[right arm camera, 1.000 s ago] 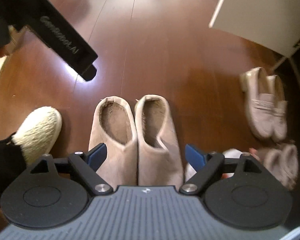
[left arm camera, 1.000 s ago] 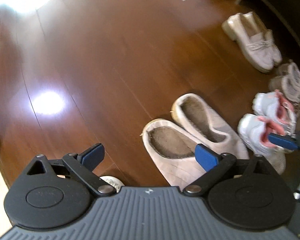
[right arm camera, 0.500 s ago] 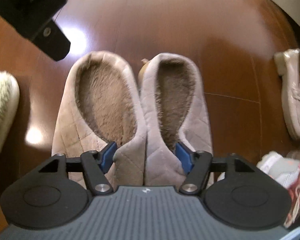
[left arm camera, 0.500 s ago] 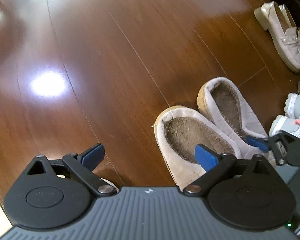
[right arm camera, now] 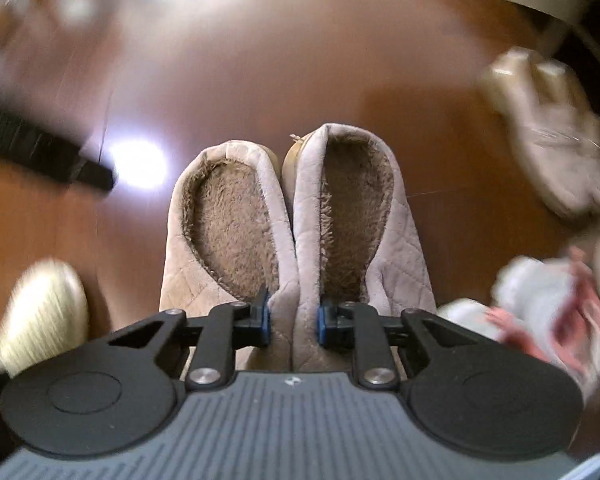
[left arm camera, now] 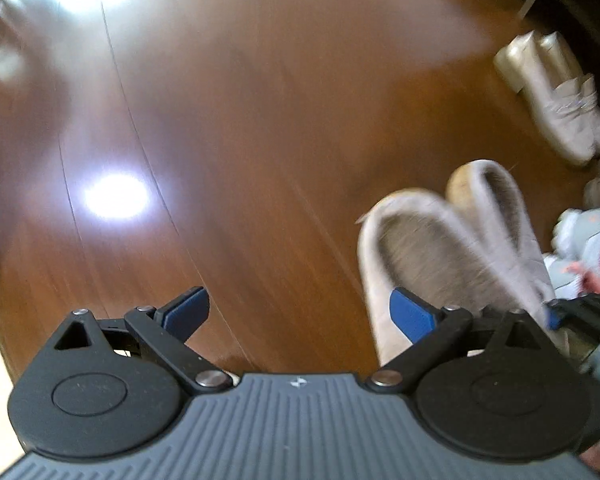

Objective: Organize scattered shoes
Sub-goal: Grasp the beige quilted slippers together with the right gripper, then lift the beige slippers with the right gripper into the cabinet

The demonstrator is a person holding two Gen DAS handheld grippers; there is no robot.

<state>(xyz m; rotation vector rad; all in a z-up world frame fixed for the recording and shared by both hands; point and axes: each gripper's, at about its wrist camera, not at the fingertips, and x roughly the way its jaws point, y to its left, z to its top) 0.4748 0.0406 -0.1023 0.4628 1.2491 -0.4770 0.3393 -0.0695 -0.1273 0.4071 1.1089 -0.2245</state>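
Pinching the inner edges of the two grey slippers (right arm camera: pixel 296 240) together, our right gripper (right arm camera: pixel 293 320) has its blue pads drawn in close, one pad inside each slipper's opening with the adjoining side walls caught between them. We see the slippers side by side, touching along their length, heels pointing away from us and toes hidden under the gripper body. Their fleecy brown linings face up. They sit above the dark wooden floor (right arm camera: pixel 260 80); whether the soles touch the boards we cannot tell, since much of the surrounding view is smeared.

Our left gripper (left arm camera: pixel 298 312) holds nothing: its fingers stand wide apart over bare floor, with the same slipper pair (left arm camera: pixel 452 248) just to its right, partly behind the right-hand finger. From this view the right gripper's dark tip (left arm camera: pixel 580 312) shows at the slippers' near end.

Off to the right, a pair of beige loafers (right arm camera: pixel 552 136) lies close together, well apart from the slippers. Nearer, white sneakers with pink trim (right arm camera: pixel 548 300) appear blurred beside the right gripper. On the left, a cream fuzzy slipper (right arm camera: pixel 40 312) sits near the frame's edge. The left gripper's black body (right arm camera: pixel 40 148) crosses the upper left.
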